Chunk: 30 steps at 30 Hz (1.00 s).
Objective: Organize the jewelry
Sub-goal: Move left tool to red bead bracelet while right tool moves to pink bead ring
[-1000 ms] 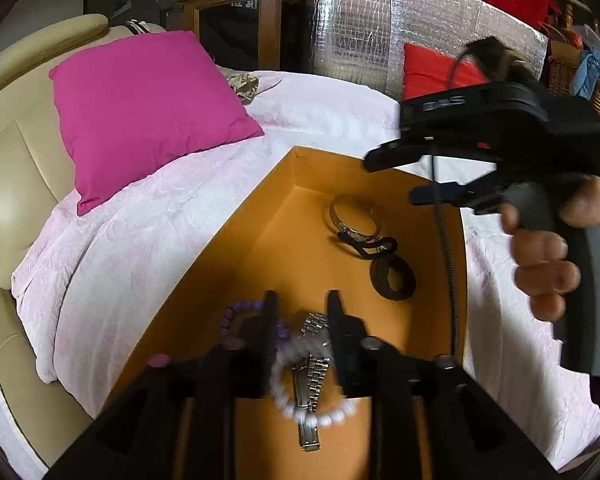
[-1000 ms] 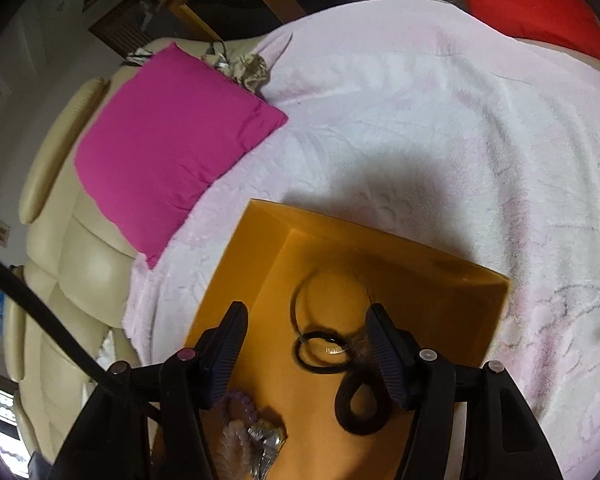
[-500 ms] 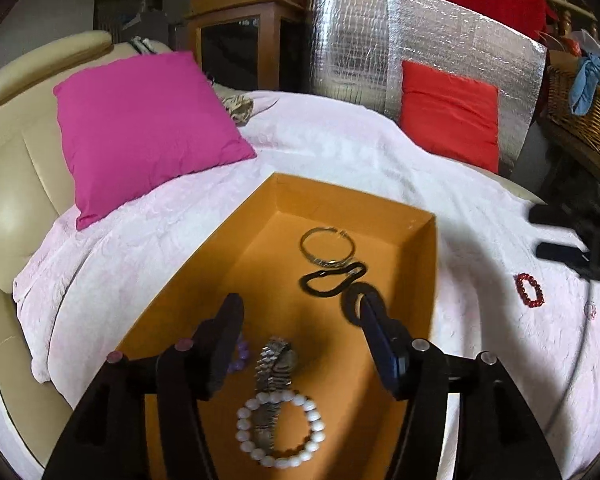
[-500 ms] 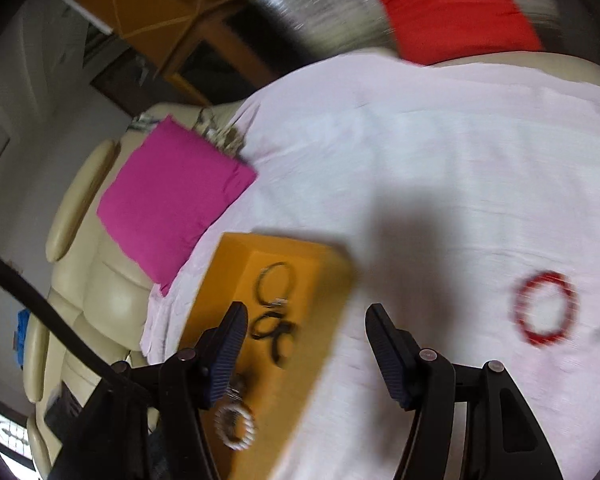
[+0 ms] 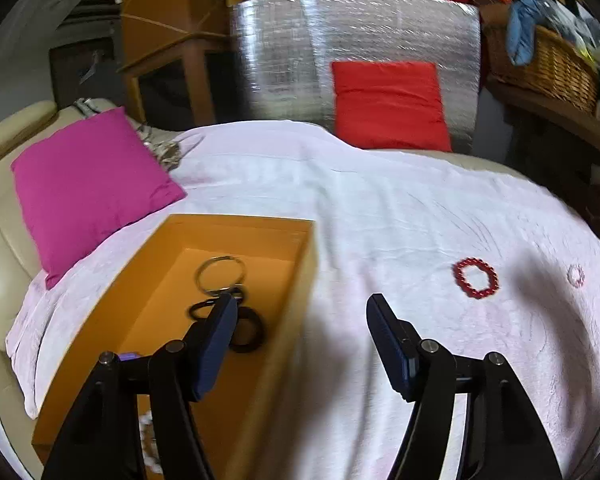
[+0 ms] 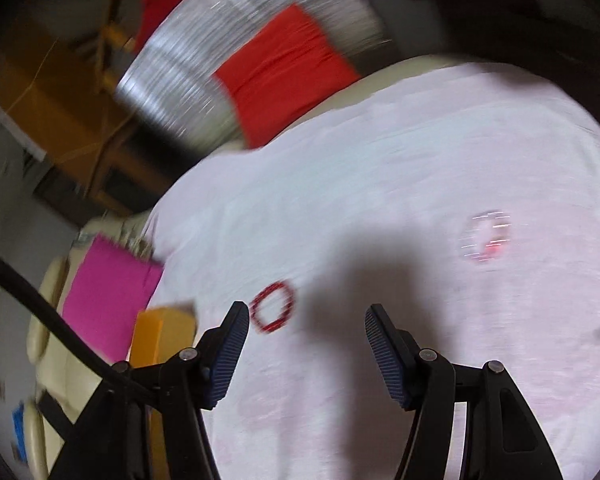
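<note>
Orange box point(image 5: 300, 264) long axis running away, red bracelet point(image 5: 476, 278) flat

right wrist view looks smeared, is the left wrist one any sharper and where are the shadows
Right wrist view: heavy motion blur, the red bead bracelet and pale pink bracelet streaked, a dark shadow on the white blanket between them. Left wrist view: sharper, mild blur at the fisheye edges, a shadow right of the red bracelet.
</note>
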### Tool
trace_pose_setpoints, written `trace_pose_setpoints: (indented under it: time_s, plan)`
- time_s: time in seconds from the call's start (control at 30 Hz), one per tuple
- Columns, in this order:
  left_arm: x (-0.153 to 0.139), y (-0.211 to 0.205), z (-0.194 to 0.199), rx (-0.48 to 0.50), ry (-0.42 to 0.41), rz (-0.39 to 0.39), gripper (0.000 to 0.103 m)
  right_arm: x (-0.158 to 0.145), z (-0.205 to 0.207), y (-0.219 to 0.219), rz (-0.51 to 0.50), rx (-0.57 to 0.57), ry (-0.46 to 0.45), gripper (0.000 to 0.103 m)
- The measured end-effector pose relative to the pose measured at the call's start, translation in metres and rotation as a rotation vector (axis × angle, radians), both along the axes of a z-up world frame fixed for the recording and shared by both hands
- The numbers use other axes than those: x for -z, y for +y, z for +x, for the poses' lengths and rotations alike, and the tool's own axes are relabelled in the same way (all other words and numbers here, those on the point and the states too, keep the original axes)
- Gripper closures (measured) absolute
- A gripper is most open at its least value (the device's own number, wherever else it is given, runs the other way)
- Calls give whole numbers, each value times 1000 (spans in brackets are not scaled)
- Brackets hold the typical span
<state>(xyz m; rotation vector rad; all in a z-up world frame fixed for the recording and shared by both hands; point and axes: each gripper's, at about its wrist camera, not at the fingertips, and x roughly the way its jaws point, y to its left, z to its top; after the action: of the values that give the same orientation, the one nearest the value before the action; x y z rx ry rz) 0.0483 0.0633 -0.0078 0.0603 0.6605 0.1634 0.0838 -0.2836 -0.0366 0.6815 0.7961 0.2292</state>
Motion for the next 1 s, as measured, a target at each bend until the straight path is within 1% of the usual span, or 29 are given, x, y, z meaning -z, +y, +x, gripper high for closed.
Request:
trace_pose_setpoints:
  time_s: [0.1,0.17,0.2,0.33,0.43,0.47,0.5,0.57,0.63,0.67,0.83,0.87,0.93,1.0]
  plan:
    - [4,-19,7,26,18,16,35,2,-6,-38,34,86,-14,39]
    - [6,-30,10,39,26,21,35,7,-9,-61,54,142,-14,39]
    - [8,-37,14,49,34,24,35,13,-10,-75,81,174,-5,39]
    - [16,-59,22,83,64,53,35,34,-3,-100,129,253,59,40]
    - [22,-70,26,97,81,75,35,46,6,-111,167,274,78,40]
    - [23,-73,27,104,88,78,35,50,7,-112,163,280,85,40]
    - [25,-75,29,108,94,78,35,53,13,-111,151,284,94,43]
    - [28,-78,31,116,107,75,35,62,23,-108,138,283,115,48]
    - [29,-81,35,124,117,70,35,71,28,-110,140,275,134,56]
    - [30,-82,38,129,118,65,35,73,32,-108,132,270,140,56]
    - [30,-85,53,172,105,23,35,72,49,-96,21,289,136,61]
    - [31,-87,57,186,104,13,35,72,53,-94,-14,299,144,61]
    - [34,-91,67,213,114,-27,35,73,58,-90,-73,316,164,62]
    - [38,-94,75,219,116,-56,35,73,58,-89,-123,321,161,63]
